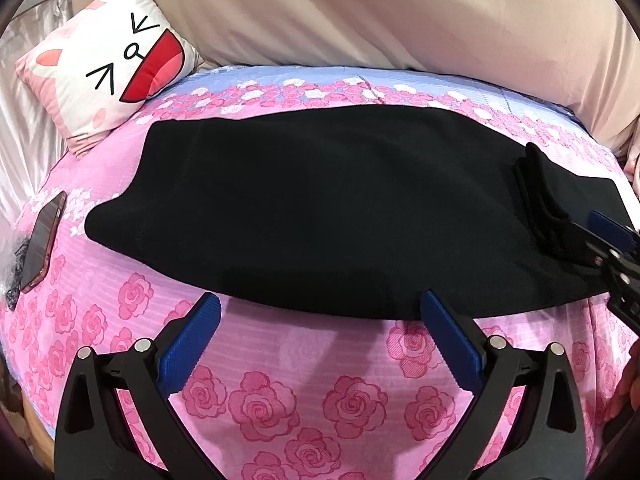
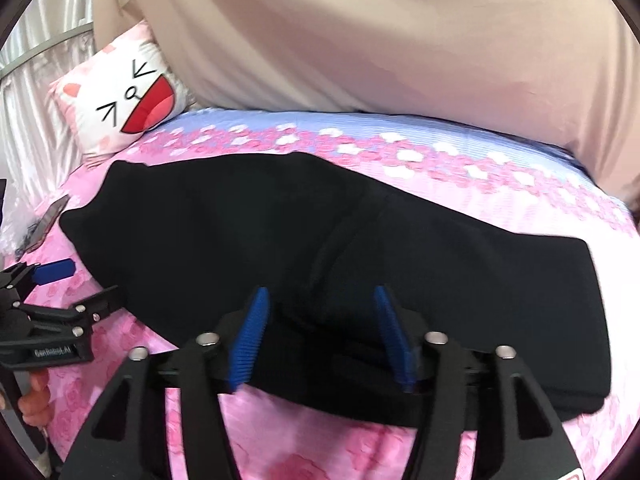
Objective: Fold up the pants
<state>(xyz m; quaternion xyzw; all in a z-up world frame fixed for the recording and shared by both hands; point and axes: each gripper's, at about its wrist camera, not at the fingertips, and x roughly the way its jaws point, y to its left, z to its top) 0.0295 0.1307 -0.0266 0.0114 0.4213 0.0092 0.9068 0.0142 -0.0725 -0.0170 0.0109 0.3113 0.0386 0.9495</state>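
Observation:
Black pants point(image 1: 320, 208) lie across the pink rose bed sheet point(image 1: 280, 400), folded lengthways into one long strip. My left gripper point(image 1: 320, 310) stands open at the strip's near edge, and its blue pads touch no cloth. In the right wrist view it shows at the far left point(image 2: 80, 284), beside the pants point(image 2: 360, 240). My right gripper point(image 2: 322, 320) is open over the right part of the strip. A low ridge of black cloth rises between its pads, which do not press on it. In the left wrist view it point(image 1: 592, 240) sits by a small raised bunch of cloth point(image 1: 540, 200).
A cat-face pillow point(image 1: 112, 68) leans at the back left. A phone point(image 1: 42, 240) lies on the sheet near the left edge of the bed. A beige duvet point(image 1: 400, 20) is heaped along the far side. A person's hand point(image 2: 32, 400) holds the left gripper's handle.

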